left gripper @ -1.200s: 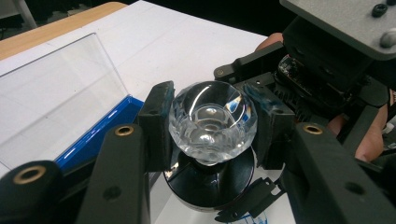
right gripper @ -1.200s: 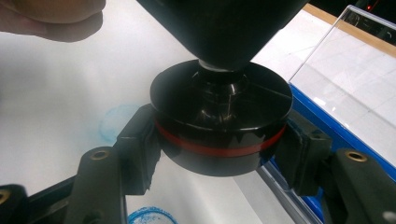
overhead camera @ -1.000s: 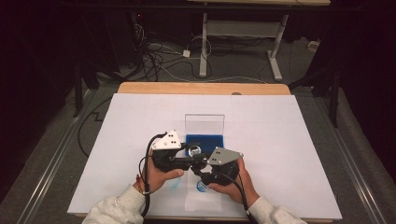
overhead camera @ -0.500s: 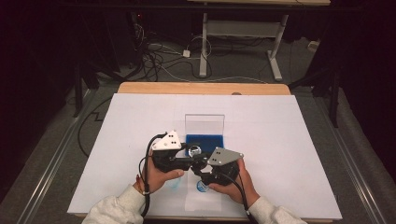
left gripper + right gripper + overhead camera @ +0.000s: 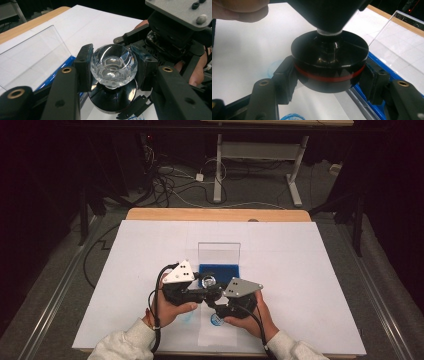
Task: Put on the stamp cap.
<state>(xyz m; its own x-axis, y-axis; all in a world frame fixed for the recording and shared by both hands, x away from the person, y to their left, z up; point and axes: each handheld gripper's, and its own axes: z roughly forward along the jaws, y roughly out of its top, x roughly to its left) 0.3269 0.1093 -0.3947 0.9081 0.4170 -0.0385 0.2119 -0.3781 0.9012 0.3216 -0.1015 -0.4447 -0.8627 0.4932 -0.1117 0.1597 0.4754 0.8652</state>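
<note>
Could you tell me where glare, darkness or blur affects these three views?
High view: white table sheet evenly lit, surroundings dark. Left gripper view: highlights glint on the clear faceted glass knob; the near left gripper looks soft. Right gripper view: reflections streak the glossy black round base with a red band; top is dark, blurred.

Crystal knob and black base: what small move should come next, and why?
Probably twist or pull the two apart. The left gripper clamps the crystal knob, the right gripper clamps the black base beneath it, and both are held above the table.
</note>
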